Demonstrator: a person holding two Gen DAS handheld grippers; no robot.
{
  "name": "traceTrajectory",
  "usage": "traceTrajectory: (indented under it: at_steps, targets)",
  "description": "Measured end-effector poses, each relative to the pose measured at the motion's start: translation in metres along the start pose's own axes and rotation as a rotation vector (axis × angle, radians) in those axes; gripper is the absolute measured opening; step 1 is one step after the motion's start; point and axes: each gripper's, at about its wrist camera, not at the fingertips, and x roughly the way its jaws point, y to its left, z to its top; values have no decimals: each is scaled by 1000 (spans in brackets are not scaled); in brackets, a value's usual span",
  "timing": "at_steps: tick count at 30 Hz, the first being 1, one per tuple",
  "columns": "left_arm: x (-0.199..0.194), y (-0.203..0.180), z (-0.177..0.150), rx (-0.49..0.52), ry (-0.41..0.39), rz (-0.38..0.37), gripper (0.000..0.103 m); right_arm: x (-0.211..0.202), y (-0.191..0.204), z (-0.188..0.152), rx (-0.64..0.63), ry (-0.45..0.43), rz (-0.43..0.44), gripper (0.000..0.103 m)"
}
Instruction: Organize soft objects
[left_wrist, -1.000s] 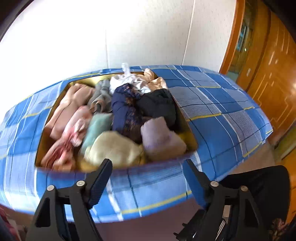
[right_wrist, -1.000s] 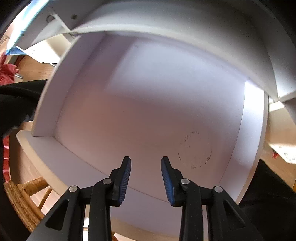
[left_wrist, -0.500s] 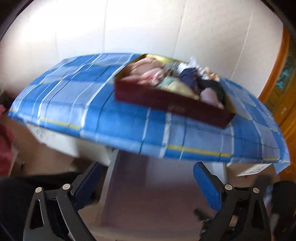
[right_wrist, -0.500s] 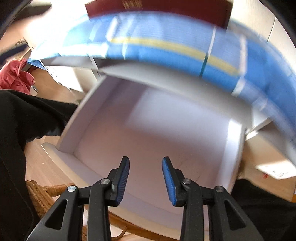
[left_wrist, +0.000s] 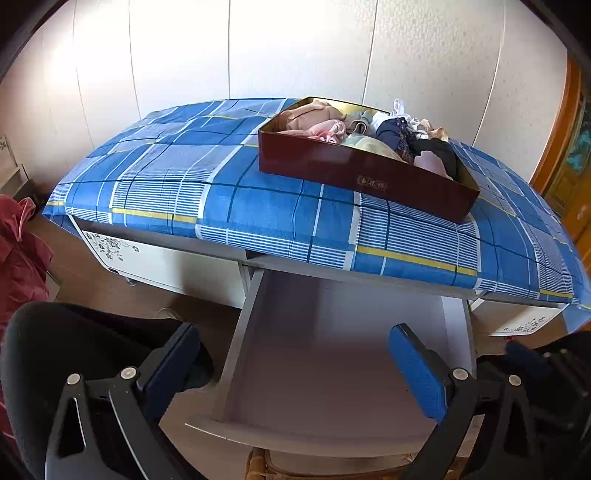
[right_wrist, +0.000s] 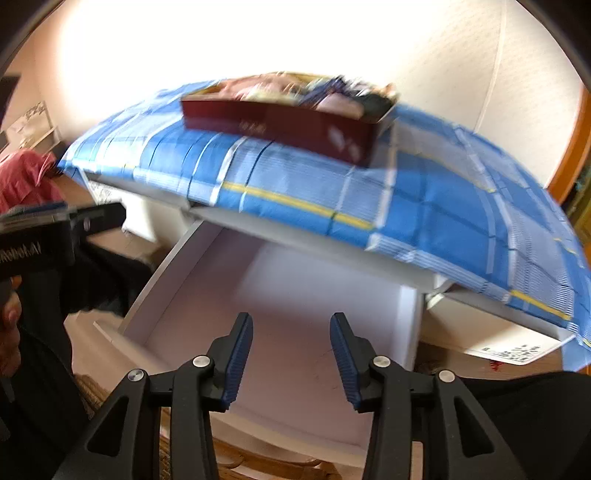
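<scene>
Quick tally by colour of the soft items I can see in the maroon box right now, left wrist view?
Box contents, as far as visible; some overlap, so counts are approximate:
Pink/peach items: 3
Grey: 1
White: 1
Navy patterned: 1
Black: 1
Yellow-green: 1
Lilac: 1
Tan: 1
Total: 10

Tablecloth (left_wrist: 236, 192) was blue check with white stripe bands and thin yellow lines. Box (left_wrist: 354, 173) was dark maroon outside with a small gold mark on its side, gold inside. Soft pieces in it: pink (left_wrist: 325, 129), pale yellow (left_wrist: 373, 146), navy patterned (left_wrist: 395, 134), black (left_wrist: 439, 151), lilac (left_wrist: 428, 162), white (left_wrist: 400, 114). Drawer (left_wrist: 332, 354) was white-grey. Gripper pads (right_wrist: 236, 363) were blue on black arms.
</scene>
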Motion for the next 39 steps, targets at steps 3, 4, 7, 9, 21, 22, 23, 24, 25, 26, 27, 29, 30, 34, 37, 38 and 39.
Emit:
traceTrajectory:
  at_steps: [3, 4, 7, 9, 21, 22, 23, 24, 25, 26, 27, 29, 30, 34, 37, 38, 39]
  targets:
    - [-9, -1, -6, 4, -37, 10, 103, -21, -1, -3, 0, -75, -81, 44]
    - [-12, -1, -8, 2, -45, 20, 103, -28, 0, -4, -4, -104, -113, 44]
    - [-18, -1, -12, -7, -63, 84, 103, -45, 3, -5, -1, -194, -200, 44]
    - [-21, -1, -14, -11, -64, 115, 103, -55, 5, -4, -9, -241, -213, 44]
    - [-27, -8, -16, 20, -80, 112, 103, -49, -24, -10, 186, -119, -70, 44]
    - [-29, -8, -16, 22, -91, 96, 103, -48, -25, -13, 193, -109, -55, 44]
    - [-31, -10, -16, 28, -100, 87, 103, -47, -24, -16, 194, -109, -49, 44]
    - [-32, -11, -17, 35, -106, 82, 103, -47, -23, -15, 190, -107, -65, 44]
    - [-33, -13, -17, 42, -111, 81, 103, -49, -22, -15, 184, -115, -75, 44]
    - [-34, -15, -17, 50, -117, 82, 103, -51, -20, -15, 174, -127, -72, 44]
    - [-34, -16, -17, 55, -122, 82, 103, -53, -17, -15, 160, -135, -74, 44]
    - [-35, -17, -17, 61, -124, 79, 103, -53, -13, -13, 138, -141, -79, 44]
    - [-36, -18, -17, 64, -126, 78, 103, -53, -13, -13, 136, -141, -78, 44]
    - [-37, -18, -17, 62, -135, 72, 103, -48, -17, -13, 151, -116, -79, 44]
    - [-37, -19, -18, 66, -139, 70, 103, -44, -18, -13, 157, -100, -80, 44]
    - [-38, -19, -18, 66, -139, 70, 103, -44, -18, -13, 156, -98, -83, 44]
    - [-38, -20, -18, 67, -140, 68, 103, -44, -18, -13, 156, -97, -83, 44]
